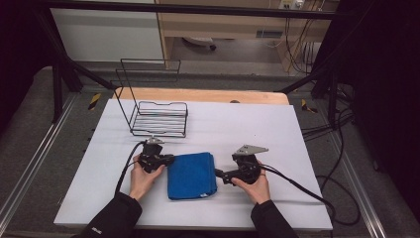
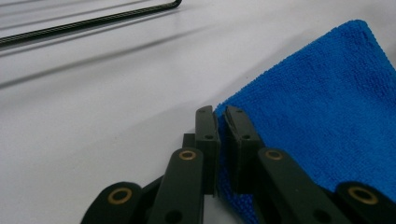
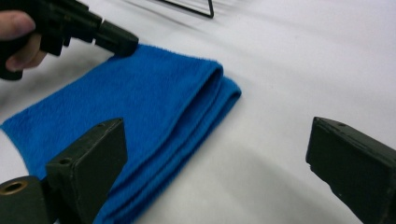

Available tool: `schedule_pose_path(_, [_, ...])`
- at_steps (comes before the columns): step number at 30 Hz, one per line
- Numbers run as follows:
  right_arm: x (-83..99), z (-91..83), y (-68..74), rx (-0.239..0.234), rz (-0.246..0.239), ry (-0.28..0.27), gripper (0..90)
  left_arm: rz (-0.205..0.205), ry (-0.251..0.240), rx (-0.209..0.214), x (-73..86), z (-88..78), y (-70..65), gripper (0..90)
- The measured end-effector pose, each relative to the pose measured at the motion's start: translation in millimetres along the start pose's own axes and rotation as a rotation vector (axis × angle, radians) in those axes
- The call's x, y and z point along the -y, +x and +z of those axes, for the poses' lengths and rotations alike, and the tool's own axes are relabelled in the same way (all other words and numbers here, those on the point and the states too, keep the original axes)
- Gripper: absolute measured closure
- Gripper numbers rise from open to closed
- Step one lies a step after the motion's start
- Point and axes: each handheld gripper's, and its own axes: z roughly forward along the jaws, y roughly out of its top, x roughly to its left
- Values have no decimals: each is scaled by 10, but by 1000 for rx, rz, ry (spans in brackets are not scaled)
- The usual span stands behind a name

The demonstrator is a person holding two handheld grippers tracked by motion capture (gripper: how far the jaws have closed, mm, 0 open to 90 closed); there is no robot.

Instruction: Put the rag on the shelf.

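Observation:
A folded blue towel (image 1: 192,174) lies flat on the white table (image 1: 247,124) in front of the person. My left gripper (image 1: 171,159) is at the towel's far left corner. In the left gripper view its jaws stand nearly together (image 2: 221,122) with the edge of the towel (image 2: 327,107) pinched between them. My right gripper (image 1: 218,173) is low at the towel's right side, jaws spread wide (image 3: 219,154) with nothing between them. Its left jaw hangs over the towel (image 3: 140,102); the other jaw is over bare table. The left gripper (image 3: 116,39) shows across the towel.
A black wire rack (image 1: 159,118) stands on the table just behind the towel and the left gripper; its base wire (image 2: 88,21) runs close ahead. A wooden strip (image 1: 208,95) borders the table's far edge. Cables (image 1: 297,186) trail to the right.

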Motion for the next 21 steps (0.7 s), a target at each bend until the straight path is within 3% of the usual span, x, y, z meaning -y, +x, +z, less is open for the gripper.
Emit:
schedule_pose_path(6, [-165, 211, 31, 8, -24, 8, 34, 14, -6, 8, 12, 8, 10, 837])
schedule_pose_path(10, [-252, 402, 32, 28, -21, 18, 88, 13, -16, 7, 27, 9, 10, 837])
schedule_pose_path(11, [-272, 513, 9, 35, 10, 58, 126, 13, -17, 11, 28, 9, 18, 837])
schedule_pose_path(15, [-268, 642, -57, 54, 47, 92, 207, 18, -18, 11, 29, 10, 14, 836])
schedule_pose_path(17, [-268, 664, -76, 52, 54, 95, 244, 22, -18, 8, 30, 10, 9, 836])
schedule_pose_path(18, [-270, 683, -103, 68, 54, 98, 330, 24, -19, 7, 30, 11, 7, 836])
schedule_pose_path(20, [-277, 695, -119, 61, 63, 103, 411, 29, -20, 5, 30, 11, 5, 835])
schedule_pose_path(21, [-277, 695, -119, 61, 63, 103, 411, 29, -20, 6, 30, 11, 5, 835])
